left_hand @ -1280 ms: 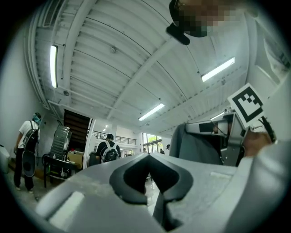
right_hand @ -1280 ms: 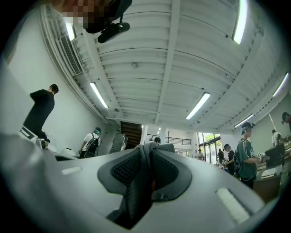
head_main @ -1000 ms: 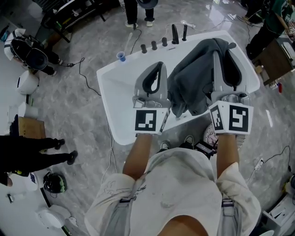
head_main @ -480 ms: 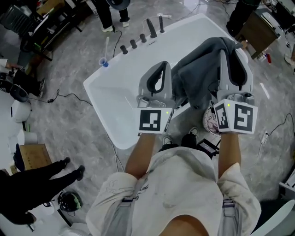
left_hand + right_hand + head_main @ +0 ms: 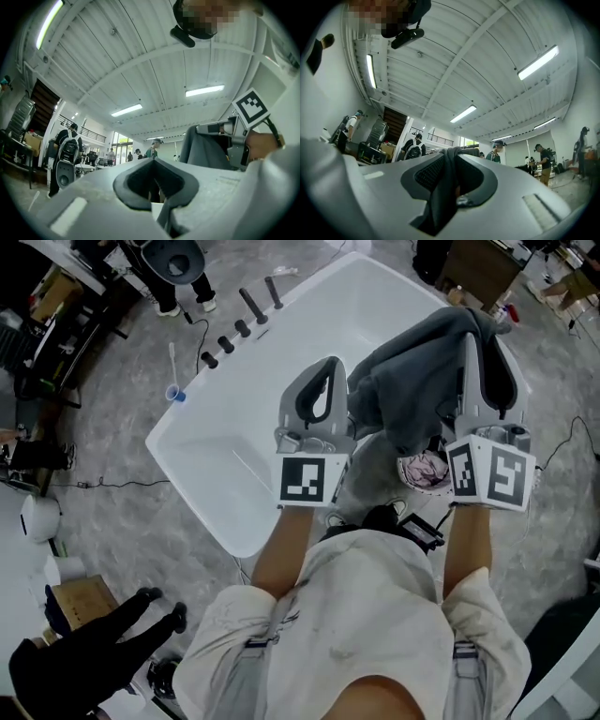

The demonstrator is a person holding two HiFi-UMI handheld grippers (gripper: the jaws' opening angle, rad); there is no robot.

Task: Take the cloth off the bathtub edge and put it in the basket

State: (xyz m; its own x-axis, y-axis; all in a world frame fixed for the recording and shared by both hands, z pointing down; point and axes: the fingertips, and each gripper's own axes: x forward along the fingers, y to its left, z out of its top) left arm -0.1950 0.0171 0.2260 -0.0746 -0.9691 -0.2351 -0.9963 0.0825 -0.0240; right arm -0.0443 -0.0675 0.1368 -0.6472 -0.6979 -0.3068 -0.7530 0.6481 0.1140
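My right hand-held gripper (image 5: 449, 154) pinches the grey cloth (image 5: 403, 390), which hangs above the bathtub (image 5: 216, 456) and droops toward my empty, pressed-together left hand-held gripper (image 5: 323, 367). What I take for the basket (image 5: 424, 470) sits below, nearer me.

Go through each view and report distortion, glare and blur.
Head view: wide-angle bend, so the bathtub rim curves; the light is even, with no hard shadows. Left gripper view: dark round vignette, and the strip lights are blown out. Right gripper view: same vignette; the cloth between the jaws is close and soft.
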